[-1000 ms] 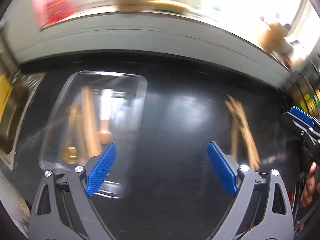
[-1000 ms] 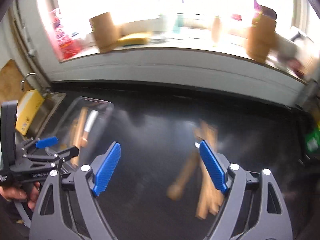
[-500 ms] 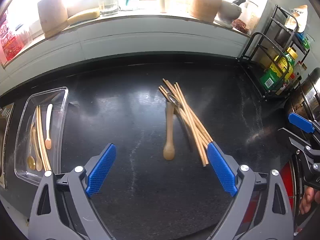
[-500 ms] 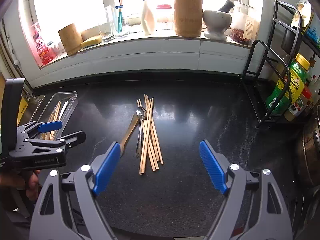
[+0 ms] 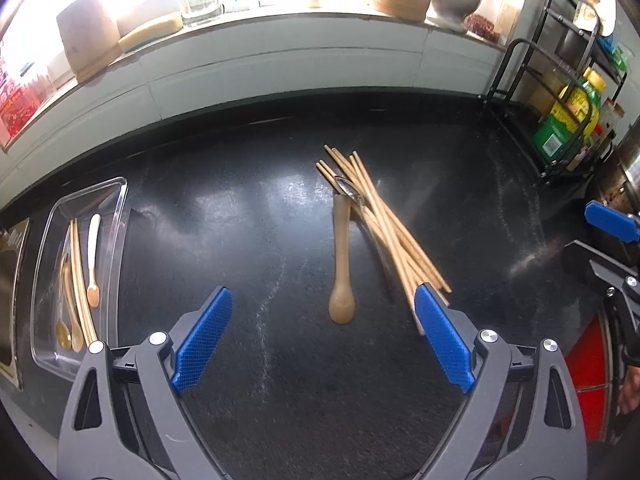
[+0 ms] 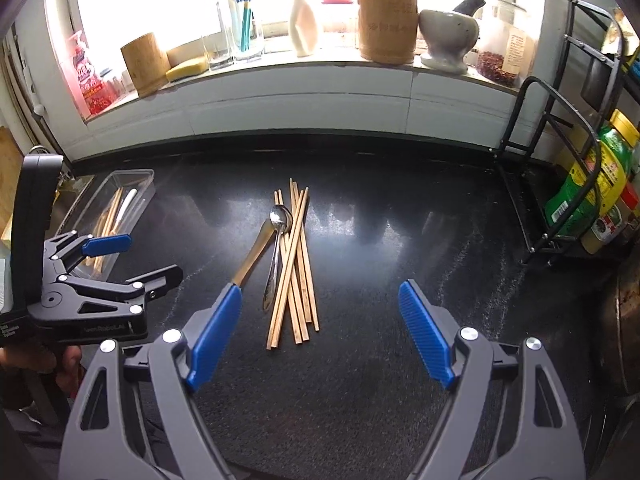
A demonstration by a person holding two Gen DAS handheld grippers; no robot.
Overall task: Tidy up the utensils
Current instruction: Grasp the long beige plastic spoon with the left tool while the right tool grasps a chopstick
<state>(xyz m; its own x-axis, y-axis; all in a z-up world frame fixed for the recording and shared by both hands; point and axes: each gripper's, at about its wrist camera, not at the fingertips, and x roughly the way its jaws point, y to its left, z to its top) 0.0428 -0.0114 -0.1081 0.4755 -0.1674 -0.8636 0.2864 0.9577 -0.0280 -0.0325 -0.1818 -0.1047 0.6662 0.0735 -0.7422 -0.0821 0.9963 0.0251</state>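
Note:
A pile of wooden chopsticks (image 5: 394, 228) (image 6: 296, 264) lies mid-counter on the black worktop. A metal spoon (image 6: 276, 248) and a wooden spoon (image 5: 342, 264) (image 6: 254, 252) lie beside them. My left gripper (image 5: 320, 340) hangs open just short of the wooden spoon's bowl, nothing between its blue pads. My right gripper (image 6: 320, 332) is open too, near the chopsticks' near ends. A clear plastic tray (image 5: 116, 216) (image 6: 140, 180) at the left holds chopsticks and small spoons.
A windowsill carries wooden holders (image 6: 386, 20), a mortar (image 6: 448, 32), bottles and a glass. A black wire rack (image 6: 560, 160) with bottles stands at the right. A sink edge (image 5: 12, 288) lies left of the tray. A dark pot (image 6: 624, 320) sits at far right.
Both views swung right from the tray onto the utensil pile, and the blur has cleared. Both grippers stayed open and empty.

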